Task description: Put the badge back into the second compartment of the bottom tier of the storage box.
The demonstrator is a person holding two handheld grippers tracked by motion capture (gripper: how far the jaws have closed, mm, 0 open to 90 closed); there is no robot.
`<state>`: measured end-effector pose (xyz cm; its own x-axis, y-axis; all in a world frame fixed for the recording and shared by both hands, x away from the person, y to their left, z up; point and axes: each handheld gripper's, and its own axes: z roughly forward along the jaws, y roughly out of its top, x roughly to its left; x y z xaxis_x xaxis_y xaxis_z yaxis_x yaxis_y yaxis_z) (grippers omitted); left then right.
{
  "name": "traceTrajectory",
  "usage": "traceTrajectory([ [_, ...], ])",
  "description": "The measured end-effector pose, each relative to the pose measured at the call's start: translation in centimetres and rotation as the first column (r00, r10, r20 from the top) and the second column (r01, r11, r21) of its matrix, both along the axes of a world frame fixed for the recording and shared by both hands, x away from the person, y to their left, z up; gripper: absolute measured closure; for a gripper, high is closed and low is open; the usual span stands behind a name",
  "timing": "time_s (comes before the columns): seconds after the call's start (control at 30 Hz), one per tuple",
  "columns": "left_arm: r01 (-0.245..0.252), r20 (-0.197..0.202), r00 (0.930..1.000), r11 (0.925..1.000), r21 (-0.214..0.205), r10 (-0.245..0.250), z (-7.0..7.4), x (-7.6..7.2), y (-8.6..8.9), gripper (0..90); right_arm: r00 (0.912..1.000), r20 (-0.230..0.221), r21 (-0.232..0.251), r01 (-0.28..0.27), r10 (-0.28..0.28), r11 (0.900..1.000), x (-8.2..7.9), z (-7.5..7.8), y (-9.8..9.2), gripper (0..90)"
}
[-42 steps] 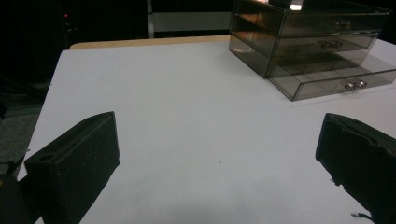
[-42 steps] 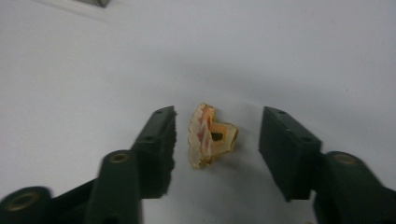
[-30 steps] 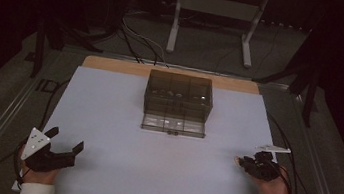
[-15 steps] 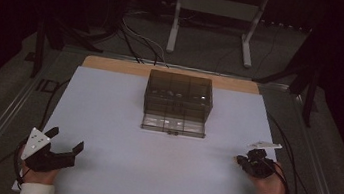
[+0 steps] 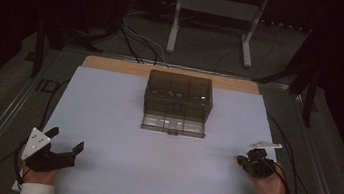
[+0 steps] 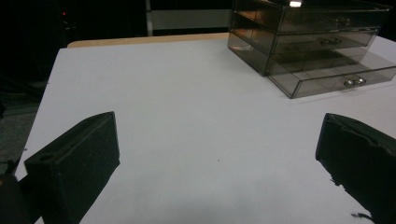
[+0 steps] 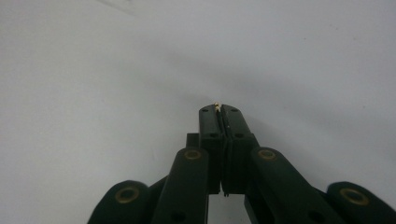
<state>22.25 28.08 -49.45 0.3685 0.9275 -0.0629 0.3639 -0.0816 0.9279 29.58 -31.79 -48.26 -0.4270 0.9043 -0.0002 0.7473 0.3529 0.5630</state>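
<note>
Sitting near the far edge of the counter [image 5: 106,118], about midway along it, is a smoky see-through drawer box [image 5: 178,96]. Its bottom drawer [image 5: 174,125] is pulled out toward the person; the upper ones look pushed in. There are small bits inside the top level, but they're too dim and tiny to make out. In the left claw view the box [image 6: 313,42] is cut off at the top and right, and you can just catch the little knobs [image 6: 354,81] on the open drawer's front.

The left claw [image 5: 64,139] is down at the counter's near left corner, held in the left hand [image 5: 38,176], jaws spread wide apart with nothing between them. Its own view shows the two black jaws far out at either side with bare white counter between, the right one chopped off by the frame edge.

The right claw [image 5: 241,160] is close to the near right corner, in the right hand [image 5: 269,183], well apart from the box. In the high view it's just a dark lump, so the jaws are hard to read there. In its own view the jaws [image 7: 219,109] are pressed together, tips pointing at the counter, with a tiny yellowish speck [image 7: 217,105] pinched right at the tips. Can't tell what that speck is, way too small.
</note>
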Motion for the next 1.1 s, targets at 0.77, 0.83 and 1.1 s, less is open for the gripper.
traceTrajectory([
  [0.77,0.003,-0.006,1.0,1.0,0.002,-0.003,-0.1,0.1,-0.1,0.4,0.9925,0.121,0.039,0.016,-0.02,0.9991,-0.1,3.2,0.9,89.2],
  [0.83,0.004,-0.006,1.0,1.0,0.002,-0.004,-0.1,0.1,-0.1,0.4,0.9917,0.127,0.04,0.013,-0.018,0.9991,-0.1,3.3,1.0,89.2],
  [1.1,0.005,-0.006,1.0,1.0,0.002,-0.005,-0.1,0.1,-0.1,0.3,0.988,0.153,0.05,0.013,-0.021,0.9986,0.2,4.1,1.5,89.3],
])
